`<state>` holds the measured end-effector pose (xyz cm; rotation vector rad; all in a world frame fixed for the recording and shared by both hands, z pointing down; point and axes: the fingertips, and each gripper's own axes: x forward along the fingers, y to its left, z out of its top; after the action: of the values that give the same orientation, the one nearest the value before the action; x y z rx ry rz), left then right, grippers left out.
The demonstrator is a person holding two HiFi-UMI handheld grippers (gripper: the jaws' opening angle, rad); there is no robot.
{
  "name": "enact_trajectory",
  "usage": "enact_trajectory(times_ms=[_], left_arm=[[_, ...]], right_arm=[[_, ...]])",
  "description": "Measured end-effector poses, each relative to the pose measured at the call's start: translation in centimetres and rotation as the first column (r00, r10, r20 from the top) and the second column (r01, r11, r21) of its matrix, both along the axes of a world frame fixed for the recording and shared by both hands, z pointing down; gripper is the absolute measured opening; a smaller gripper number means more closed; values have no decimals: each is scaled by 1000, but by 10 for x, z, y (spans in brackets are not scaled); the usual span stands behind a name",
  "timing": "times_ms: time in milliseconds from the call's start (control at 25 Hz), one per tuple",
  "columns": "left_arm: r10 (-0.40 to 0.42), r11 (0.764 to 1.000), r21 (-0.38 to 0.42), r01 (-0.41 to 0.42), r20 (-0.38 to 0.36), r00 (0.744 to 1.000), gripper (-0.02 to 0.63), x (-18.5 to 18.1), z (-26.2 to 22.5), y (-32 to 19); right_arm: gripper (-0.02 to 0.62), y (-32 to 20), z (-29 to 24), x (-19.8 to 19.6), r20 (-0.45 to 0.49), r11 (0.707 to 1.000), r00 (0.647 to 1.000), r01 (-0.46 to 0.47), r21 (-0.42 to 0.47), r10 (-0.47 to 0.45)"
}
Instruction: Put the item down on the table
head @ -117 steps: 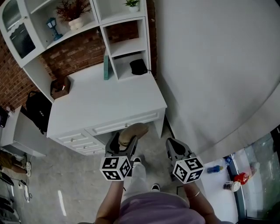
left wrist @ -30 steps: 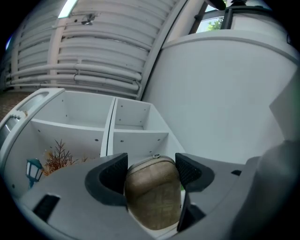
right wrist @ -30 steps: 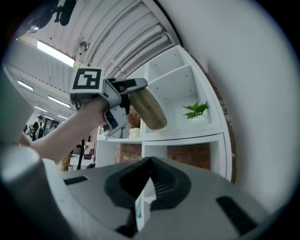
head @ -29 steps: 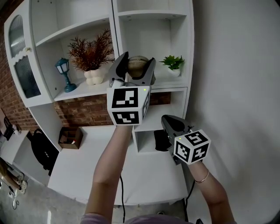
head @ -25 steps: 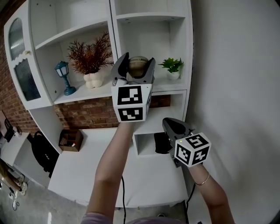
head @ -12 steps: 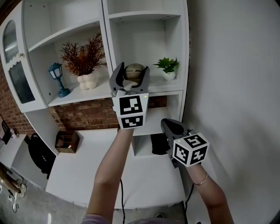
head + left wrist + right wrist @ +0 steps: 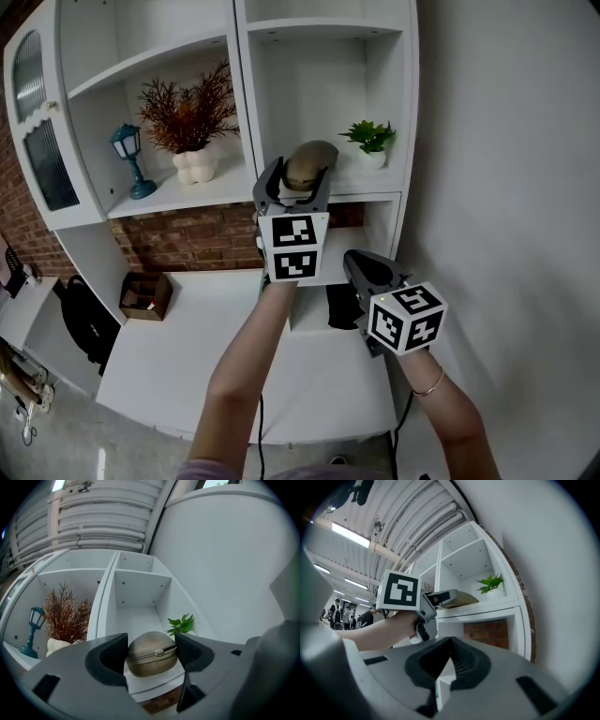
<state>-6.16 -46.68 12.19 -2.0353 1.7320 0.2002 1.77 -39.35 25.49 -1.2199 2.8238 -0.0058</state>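
The left tongs [image 7: 299, 178] clasp the tan zip pouch [image 7: 151, 654] between their pads, its base on the shelf [image 7: 156, 682] just beneath; best settle it flat, then open squarely. The right tongs [image 7: 449, 660] are closed, empty

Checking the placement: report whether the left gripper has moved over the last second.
Yes. In the head view the left gripper has dropped lower against the green potted plant, with the pouch between its jaws.
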Motion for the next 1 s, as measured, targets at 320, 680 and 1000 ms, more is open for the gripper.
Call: enact_trajectory(times_ms=[320,680,1000], left_arm=[[-33,999,-9,33,41,999,316,7,3,-12],[-32,998,-56,35,43,999,314,12,5,-22],[21,994,-109,-26,-44,999,357,5,16,-16]], right_arm=[[-2,-4,10,7,3,1000,1000,-10,-22,10],[-2,-4,14,14,13,999,1000,-17,-35,17],[-2,5,19,11,16,999,1000,-10,-48,11]])
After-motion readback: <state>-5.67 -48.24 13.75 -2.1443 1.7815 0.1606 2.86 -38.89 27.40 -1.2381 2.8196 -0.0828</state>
